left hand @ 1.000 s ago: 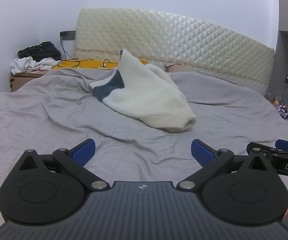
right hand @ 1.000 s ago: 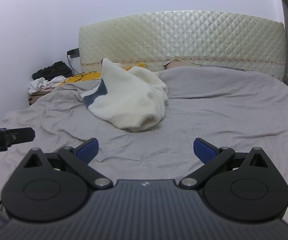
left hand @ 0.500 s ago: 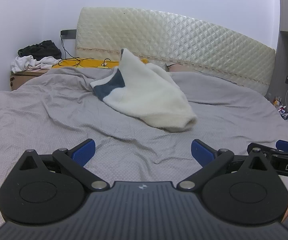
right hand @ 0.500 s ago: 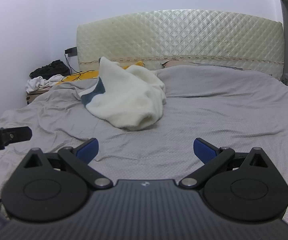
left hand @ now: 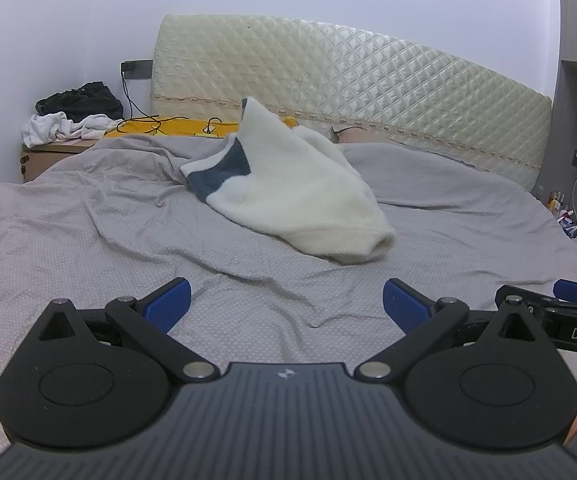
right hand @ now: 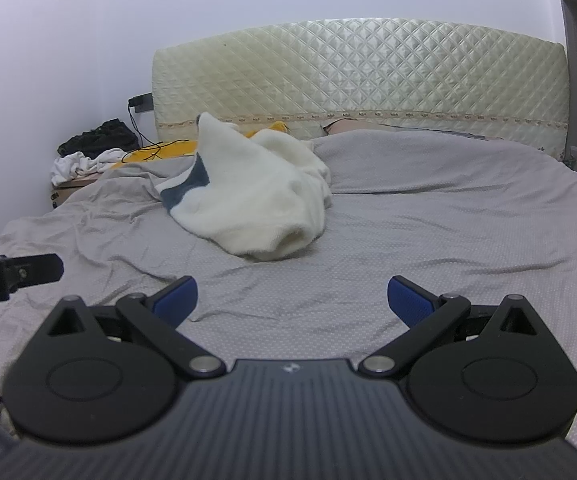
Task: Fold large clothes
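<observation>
A cream fleece garment [left hand: 292, 196] with a dark blue band lies crumpled in a heap near the middle of the grey bed [left hand: 88, 248]; in the right wrist view the garment [right hand: 256, 204] sits left of centre. My left gripper [left hand: 286, 300] hovers open above the bedsheet, well short of the garment, nothing between its blue pads. My right gripper [right hand: 292, 296] is also open and empty over the near sheet [right hand: 448, 248]. Each gripper shows at the edge of the other's view: the right one [left hand: 560, 320], the left one [right hand: 12, 276].
A quilted cream headboard [left hand: 348, 92] stands against the wall. A nightstand [left hand: 48, 152] at the left carries a pile of black and white clothes [left hand: 76, 116] and cables. A yellow cloth [left hand: 168, 126] lies by the headboard. Small bottles [left hand: 560, 208] stand at the right.
Both grippers have shifted only slightly; the garment sits a touch lower and nearer in the views. Jaws stay wide apart throughout.
</observation>
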